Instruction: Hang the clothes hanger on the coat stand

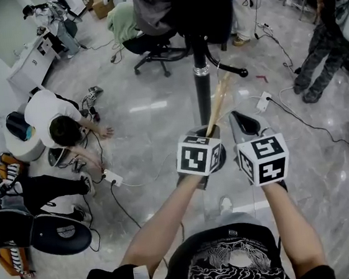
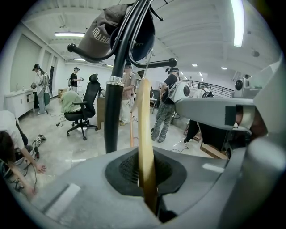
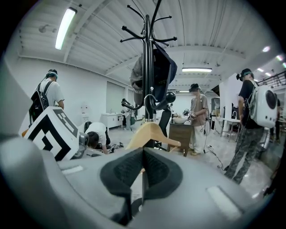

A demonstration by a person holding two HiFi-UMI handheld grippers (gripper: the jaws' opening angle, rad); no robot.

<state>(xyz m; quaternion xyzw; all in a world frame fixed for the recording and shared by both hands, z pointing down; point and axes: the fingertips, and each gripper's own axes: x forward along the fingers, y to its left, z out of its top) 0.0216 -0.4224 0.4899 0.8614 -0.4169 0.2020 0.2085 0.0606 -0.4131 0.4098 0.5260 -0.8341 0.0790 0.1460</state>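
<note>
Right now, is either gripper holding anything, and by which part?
Left gripper clamps the wooden hanger by the end of one arm. Right gripper is shut, holding nothing.

We log this as a large open lab-cum-office hall. A polished stone floor [image 1: 154, 122] carries loose cables [image 1: 310, 125] and a power strip [image 1: 112, 178]. There is a rolling office chair [image 2: 84, 106], a white bench unit [image 1: 31, 61] and tube lights [image 3: 65, 27] on a ribbed white ceiling. Standing people wear a backpack unit [image 3: 263, 107]; one person [image 1: 53, 118] crouches over wiring. A coat stand [image 3: 147, 67] stands mid-floor.
</note>
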